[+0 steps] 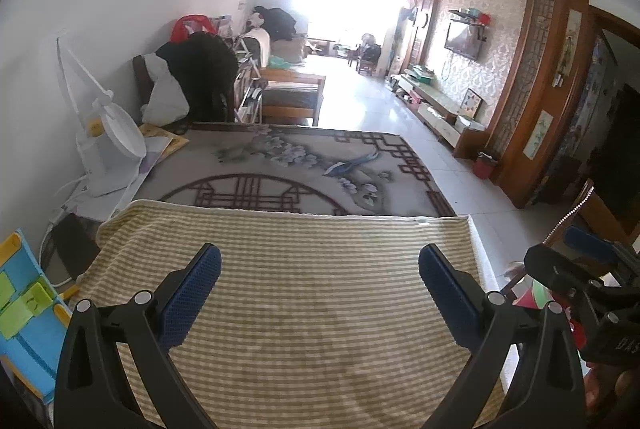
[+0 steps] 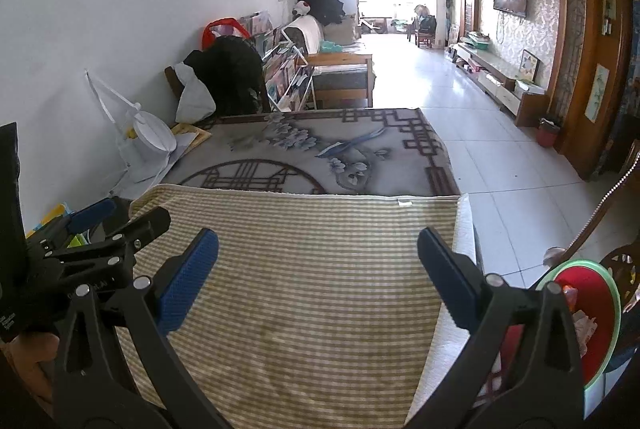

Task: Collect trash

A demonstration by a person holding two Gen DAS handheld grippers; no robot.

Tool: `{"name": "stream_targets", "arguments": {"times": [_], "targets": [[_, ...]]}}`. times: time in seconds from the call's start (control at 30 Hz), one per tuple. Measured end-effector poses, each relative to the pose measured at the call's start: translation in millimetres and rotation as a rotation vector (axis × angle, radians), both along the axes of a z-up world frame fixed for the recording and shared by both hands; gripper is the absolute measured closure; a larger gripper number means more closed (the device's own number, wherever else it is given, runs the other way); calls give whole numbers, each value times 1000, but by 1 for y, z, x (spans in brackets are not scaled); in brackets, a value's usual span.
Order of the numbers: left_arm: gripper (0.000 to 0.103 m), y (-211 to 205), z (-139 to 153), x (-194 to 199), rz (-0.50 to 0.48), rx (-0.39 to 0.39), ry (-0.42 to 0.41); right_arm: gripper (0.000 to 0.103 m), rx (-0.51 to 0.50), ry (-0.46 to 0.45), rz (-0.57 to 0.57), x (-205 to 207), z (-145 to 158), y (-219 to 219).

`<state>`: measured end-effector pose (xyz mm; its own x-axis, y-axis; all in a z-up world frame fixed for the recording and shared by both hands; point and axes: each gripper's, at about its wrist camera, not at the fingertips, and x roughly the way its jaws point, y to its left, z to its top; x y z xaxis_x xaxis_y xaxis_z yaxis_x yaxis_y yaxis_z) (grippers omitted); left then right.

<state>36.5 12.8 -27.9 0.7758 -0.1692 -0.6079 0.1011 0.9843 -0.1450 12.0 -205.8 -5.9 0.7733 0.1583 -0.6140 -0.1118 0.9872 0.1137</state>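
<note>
At far left we see a white desk lamp (image 1: 110,141) standing by the wall on the surface (image 1: 280,157), which wears a grey flowered cloth. Nearer us, a yellow striped towel (image 1: 304,269) covers the near end. Our left gripper (image 1: 320,293) hangs spread wide above the towel, grasping nothing. Beside it, our right gripper (image 2: 318,277) is equally released over the same stripes, empty. At far right, below the surface's edge, sits a red bin with a green rim (image 2: 596,313) holding crumpled trash (image 2: 582,325).
</note>
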Motion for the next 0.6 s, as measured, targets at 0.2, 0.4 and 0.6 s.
{"name": "stream_targets", "arguments": {"times": [0.2, 0.4, 0.6], "targets": [[8, -2, -1, 2, -14, -2, 3, 5, 1, 3, -10, -3, 0, -1], [8, -1, -6, -6, -27, 32, -29, 5, 32, 118, 7, 19, -42, -4], [8, 21, -20, -9, -11, 28, 27, 5, 40, 402, -118, 61, -181, -26]]}}
